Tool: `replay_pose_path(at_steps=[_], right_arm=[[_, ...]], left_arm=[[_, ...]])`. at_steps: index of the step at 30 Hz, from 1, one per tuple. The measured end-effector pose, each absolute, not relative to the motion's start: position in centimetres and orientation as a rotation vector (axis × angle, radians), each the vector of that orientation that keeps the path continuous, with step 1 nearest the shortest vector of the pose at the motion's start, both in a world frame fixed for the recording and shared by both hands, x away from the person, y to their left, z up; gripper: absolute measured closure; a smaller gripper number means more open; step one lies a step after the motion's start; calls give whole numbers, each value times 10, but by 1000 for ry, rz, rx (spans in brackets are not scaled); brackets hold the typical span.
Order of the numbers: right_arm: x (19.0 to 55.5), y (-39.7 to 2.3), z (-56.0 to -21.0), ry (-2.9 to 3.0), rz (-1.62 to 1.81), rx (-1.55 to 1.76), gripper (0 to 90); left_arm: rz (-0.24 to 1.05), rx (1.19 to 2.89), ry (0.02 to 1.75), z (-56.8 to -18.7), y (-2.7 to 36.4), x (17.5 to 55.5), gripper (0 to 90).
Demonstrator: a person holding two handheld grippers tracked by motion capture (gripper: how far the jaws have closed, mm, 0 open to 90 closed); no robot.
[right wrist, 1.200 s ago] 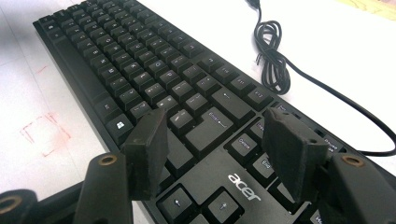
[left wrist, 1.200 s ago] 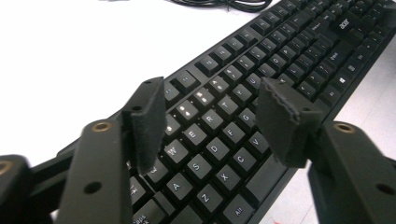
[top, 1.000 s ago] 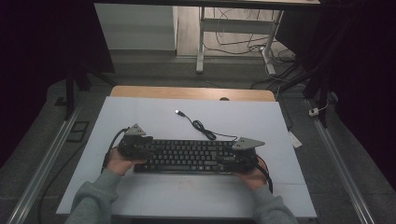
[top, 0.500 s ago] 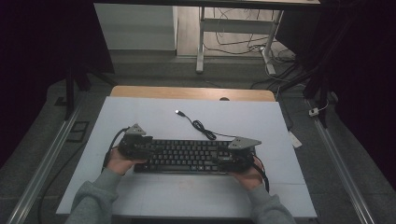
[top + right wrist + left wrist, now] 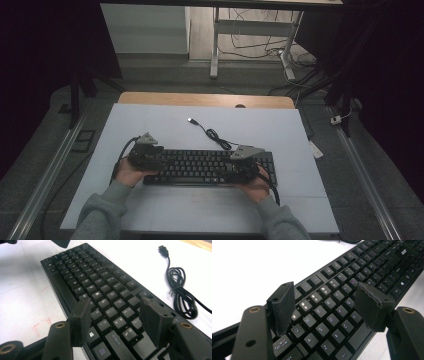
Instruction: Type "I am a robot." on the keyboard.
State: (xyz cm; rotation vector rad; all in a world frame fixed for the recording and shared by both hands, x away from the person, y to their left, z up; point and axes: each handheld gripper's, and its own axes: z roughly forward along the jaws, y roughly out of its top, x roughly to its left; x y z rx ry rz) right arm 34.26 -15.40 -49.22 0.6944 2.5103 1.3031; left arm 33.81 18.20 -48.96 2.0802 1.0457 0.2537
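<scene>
So the black keyboard [image 5: 205, 167] is lying flat on the white table [image 5: 165, 210], near the person's edge; its cable [image 5: 212, 134] sits coiled just behind it. Left gripper [image 5: 150, 159] hovers over the keyboard's left end, jaws wide apart and just been opening more, only keys under them, nothing pinched. Right gripper [image 5: 240, 169] is over the right part of the keys; jaws also wide, just been closing a bit, not gripping anything either.
</scene>
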Motion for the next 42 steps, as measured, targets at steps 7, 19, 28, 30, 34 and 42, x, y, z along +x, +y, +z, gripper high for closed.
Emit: replay_pose_path(at_steps=[7,19,28,30,34,42], right_arm=[[346,-141,-493,2515,1304,692,565],[355,-125,-494,2544,1280,667,867],[365,-112,-503,2576,1232,669,900],[367,-110,-504,2578,1227,679,900],[372,-108,-507,2580,1216,693,900],[377,-104,-514,2596,1181,705,900]], left_arm=[[249,2084,1046,-491,181,339,325],[247,2091,1042,-491,179,339,323],[248,2096,1037,-491,178,338,323],[248,2098,1036,-491,177,338,322],[248,2097,1038,-491,178,339,322],[249,2097,1036,-491,179,338,323]])
